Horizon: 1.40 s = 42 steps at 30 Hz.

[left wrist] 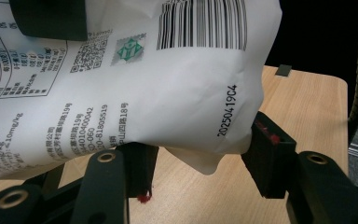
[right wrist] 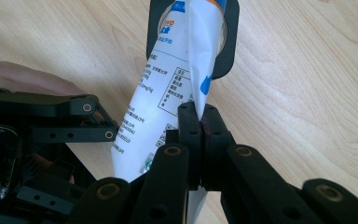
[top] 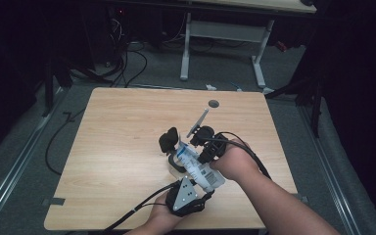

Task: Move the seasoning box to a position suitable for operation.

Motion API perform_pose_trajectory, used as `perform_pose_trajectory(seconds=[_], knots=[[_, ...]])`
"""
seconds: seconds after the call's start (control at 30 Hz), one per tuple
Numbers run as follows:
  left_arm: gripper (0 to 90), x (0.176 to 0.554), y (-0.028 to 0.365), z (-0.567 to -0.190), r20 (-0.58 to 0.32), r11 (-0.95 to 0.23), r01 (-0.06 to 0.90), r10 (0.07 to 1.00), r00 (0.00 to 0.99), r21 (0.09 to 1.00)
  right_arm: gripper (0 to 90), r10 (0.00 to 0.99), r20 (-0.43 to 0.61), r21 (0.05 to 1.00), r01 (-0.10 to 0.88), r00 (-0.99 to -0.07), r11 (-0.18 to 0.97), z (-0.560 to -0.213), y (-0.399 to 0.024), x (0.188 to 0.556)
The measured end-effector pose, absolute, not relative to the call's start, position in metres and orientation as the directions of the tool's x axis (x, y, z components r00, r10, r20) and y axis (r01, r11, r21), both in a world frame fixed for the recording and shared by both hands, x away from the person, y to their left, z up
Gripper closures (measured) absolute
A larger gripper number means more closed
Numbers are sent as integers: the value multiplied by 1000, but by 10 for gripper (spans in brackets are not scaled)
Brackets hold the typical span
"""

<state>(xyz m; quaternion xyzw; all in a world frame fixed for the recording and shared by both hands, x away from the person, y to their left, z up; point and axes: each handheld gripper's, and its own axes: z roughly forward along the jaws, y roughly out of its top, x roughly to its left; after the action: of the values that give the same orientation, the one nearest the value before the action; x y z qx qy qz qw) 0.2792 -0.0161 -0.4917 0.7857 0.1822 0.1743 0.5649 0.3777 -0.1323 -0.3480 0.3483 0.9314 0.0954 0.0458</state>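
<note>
hanging above the light wooden table [top: 117,147], soft white plastic pouch [left wrist: 168,93] printed with barcode, blue text, creased, right gripper [right wrist: 199,122] clenched on its edge, left gripper [left wrist: 200,163] jaws spread around its bottom corner

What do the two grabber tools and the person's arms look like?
Both tools are black, made of jointed bars with round metal rivets. The left tool carries a grey three-cornered plate with small holes on top, and a black cable trails from it. The right tool has a looping black cable and a thin grey plate. One pad shows red flecks. The forearms are bare, without sleeves.
</note>
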Motion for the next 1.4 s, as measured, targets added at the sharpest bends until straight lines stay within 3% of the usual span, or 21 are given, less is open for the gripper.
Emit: perform_pose_trajectory(seconds=[0.9,1.4], knots=[[519,279,-22,-493,105,-311,59,487,867,949,895,673,21,179,665,-740,725,-346,-136,384],[529,282,-21,-495,102,-316,68,491,865,946,873,755,76,158,756,-651,636,-347,-134,388]])
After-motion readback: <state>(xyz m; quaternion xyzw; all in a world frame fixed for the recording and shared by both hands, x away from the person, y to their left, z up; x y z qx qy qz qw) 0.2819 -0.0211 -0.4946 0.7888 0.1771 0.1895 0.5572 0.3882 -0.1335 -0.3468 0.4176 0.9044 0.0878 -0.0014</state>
